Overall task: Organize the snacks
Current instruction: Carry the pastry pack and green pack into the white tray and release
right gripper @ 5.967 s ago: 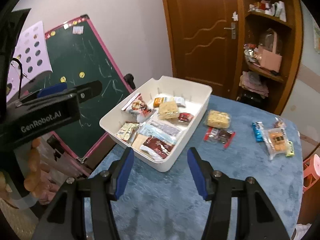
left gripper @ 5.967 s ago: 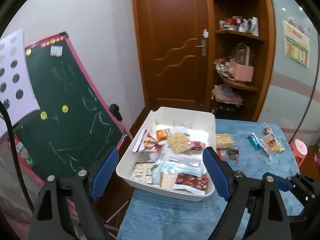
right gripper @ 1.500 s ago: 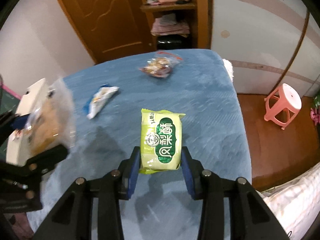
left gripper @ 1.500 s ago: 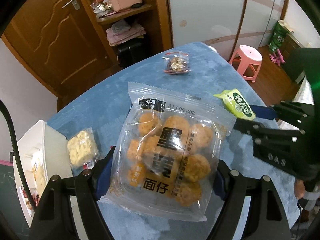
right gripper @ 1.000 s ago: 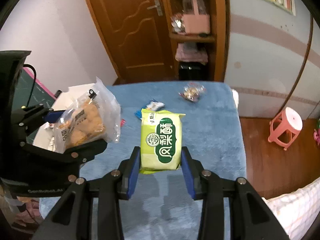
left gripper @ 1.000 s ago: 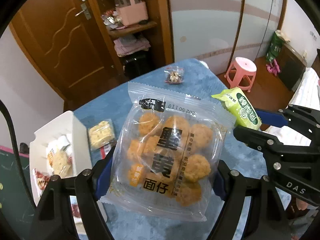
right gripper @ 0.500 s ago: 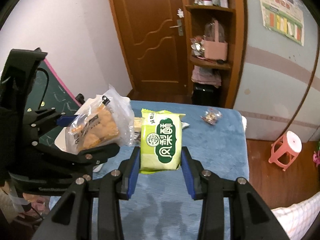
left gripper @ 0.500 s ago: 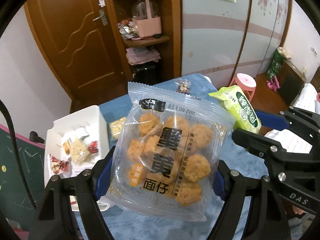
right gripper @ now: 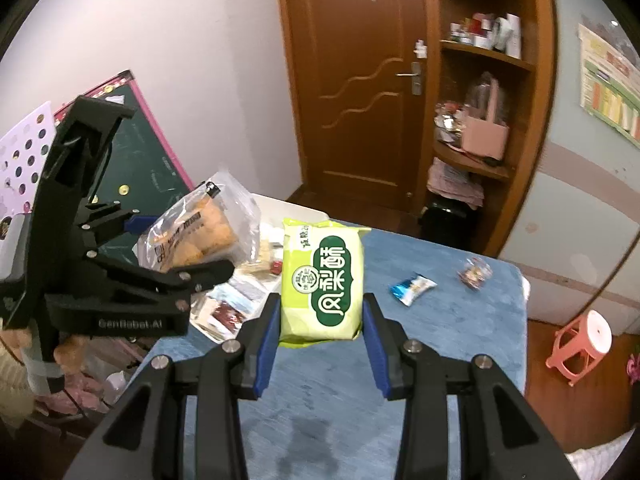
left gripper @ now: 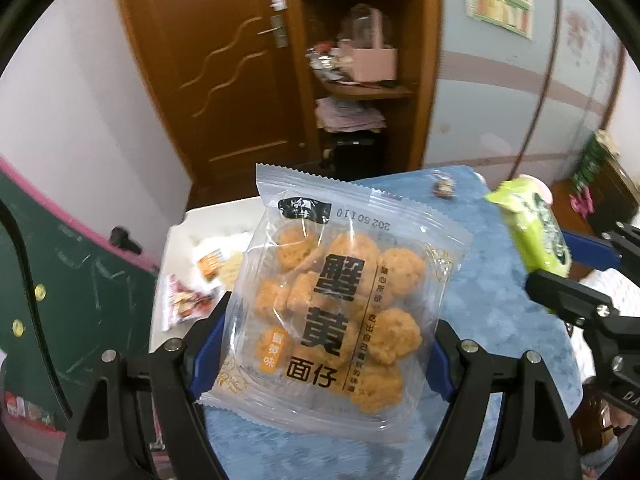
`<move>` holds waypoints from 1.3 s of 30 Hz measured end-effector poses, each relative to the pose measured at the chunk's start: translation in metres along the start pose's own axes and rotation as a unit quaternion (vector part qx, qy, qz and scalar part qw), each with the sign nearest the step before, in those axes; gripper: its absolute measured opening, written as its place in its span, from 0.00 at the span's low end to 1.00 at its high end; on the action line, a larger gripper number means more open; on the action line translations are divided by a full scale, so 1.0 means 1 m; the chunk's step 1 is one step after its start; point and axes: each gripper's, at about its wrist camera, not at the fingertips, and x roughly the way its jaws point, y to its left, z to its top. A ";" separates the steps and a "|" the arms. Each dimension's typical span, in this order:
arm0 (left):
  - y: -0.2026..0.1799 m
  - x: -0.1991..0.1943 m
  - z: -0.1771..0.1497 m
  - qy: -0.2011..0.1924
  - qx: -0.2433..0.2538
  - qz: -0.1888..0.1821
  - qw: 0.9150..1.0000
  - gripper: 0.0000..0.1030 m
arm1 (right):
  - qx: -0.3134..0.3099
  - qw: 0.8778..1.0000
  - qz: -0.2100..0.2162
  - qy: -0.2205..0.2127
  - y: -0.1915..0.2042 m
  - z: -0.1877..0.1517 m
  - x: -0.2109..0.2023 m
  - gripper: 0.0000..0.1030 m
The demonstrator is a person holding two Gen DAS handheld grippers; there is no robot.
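Blue-padded left claw (left gripper: 320, 344) clamps clear bag (left gripper: 332, 304), right claw (right gripper: 322, 320) green pack (right gripper: 322, 284)

Ahead of me: brown wooden door (right gripper: 362, 76) | corner shelves (right gripper: 486, 120) | pale walls | green chalkboard (right gripper: 160, 160) left | pink stool (right gripper: 586, 338) | floor probably wood.

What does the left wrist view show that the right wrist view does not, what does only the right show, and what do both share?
Only the left wrist view shows the printed front of the clear crab-roe snack bag, clamped in the left gripper.

Only the right wrist view shows the blue snack packet lying on the blue tablecloth.

Both show the green pineapple cake packet in the right gripper, the white bin and the wooden door.
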 end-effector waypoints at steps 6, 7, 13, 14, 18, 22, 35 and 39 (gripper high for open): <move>0.070 -0.003 -0.008 0.004 -0.058 0.011 0.998 0.78 | -0.025 0.999 0.018 0.004 0.036 0.024 0.020 0.39; 0.080 -0.004 -0.010 0.004 -0.065 0.015 0.998 0.78 | -0.031 0.999 0.022 0.005 0.042 0.029 0.025 0.39; 0.139 0.011 -0.023 0.018 -0.115 0.011 0.993 0.78 | -0.046 0.998 0.050 0.003 0.077 0.054 0.049 0.39; 0.149 0.016 -0.026 0.020 -0.123 0.011 0.992 0.78 | -0.047 0.997 0.054 0.004 0.082 0.057 0.054 0.39; 0.167 0.038 -0.036 0.031 -0.136 0.013 0.990 0.78 | -0.051 0.997 0.058 0.018 0.095 0.064 0.079 0.39; 0.172 0.069 -0.045 0.051 -0.142 0.010 0.988 0.78 | -0.050 0.997 0.054 0.036 0.102 0.068 0.108 0.39; 0.165 0.132 -0.070 0.094 -0.116 0.018 0.989 0.78 | -0.009 0.994 0.053 0.099 0.110 0.056 0.190 0.39; 0.166 0.140 -0.075 0.099 -0.118 0.017 0.988 0.81 | -0.004 0.992 0.055 0.112 0.112 0.055 0.203 0.40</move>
